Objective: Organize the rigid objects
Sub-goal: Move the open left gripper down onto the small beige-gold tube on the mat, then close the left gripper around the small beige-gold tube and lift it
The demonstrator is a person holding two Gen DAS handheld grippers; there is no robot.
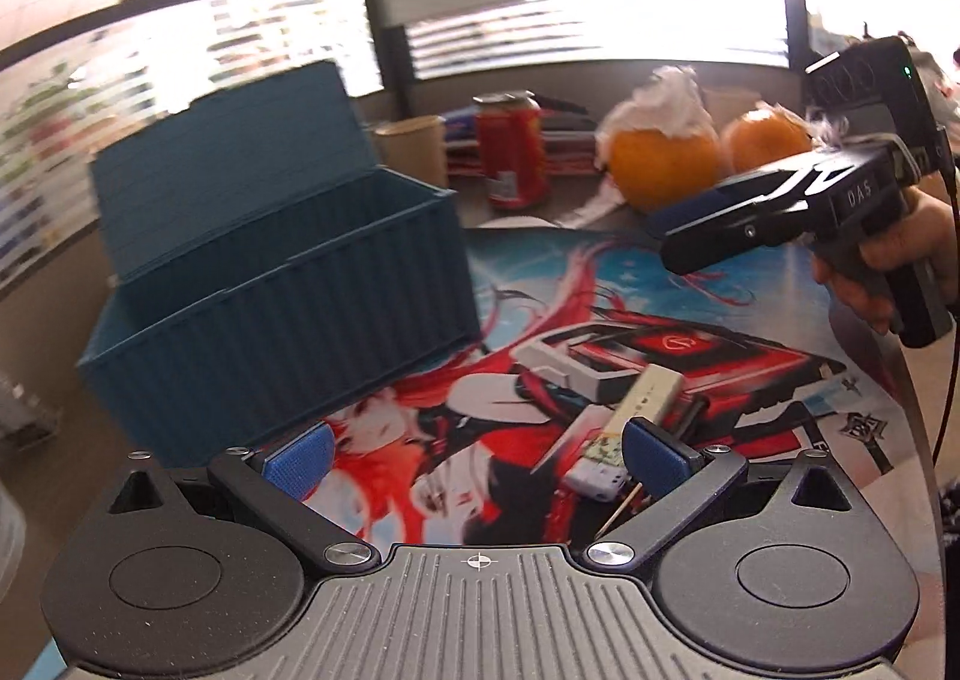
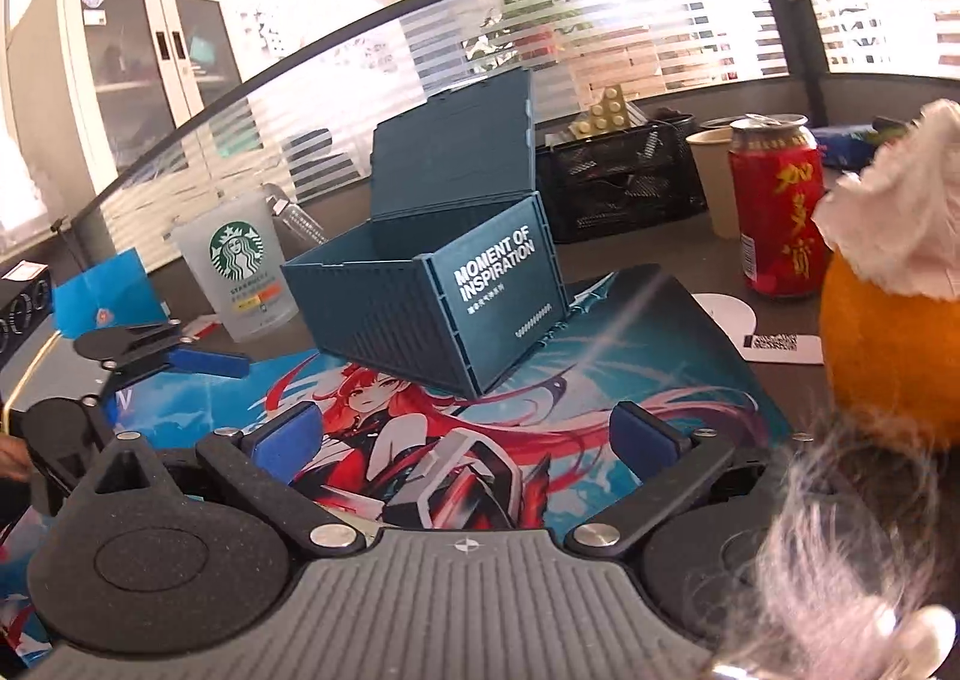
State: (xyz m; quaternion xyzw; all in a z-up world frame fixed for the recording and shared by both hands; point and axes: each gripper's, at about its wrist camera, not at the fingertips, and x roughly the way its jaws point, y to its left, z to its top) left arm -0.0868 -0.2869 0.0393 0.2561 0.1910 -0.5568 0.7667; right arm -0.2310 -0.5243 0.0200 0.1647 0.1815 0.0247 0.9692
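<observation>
A teal container-shaped box with its lid up stands on an anime desk mat; it also shows in the right wrist view. A small cream-and-white stick-shaped item lies on the mat just by the right fingertip of my left gripper, which is open and empty. My right gripper is open and empty, hovering over the mat in front of the box. It appears in the left wrist view at the right, held by a hand.
A red drink can, a paper cup, an orange topped with tissue, a black mesh basket and a Starbucks cup stand around the mat. A second orange lies behind.
</observation>
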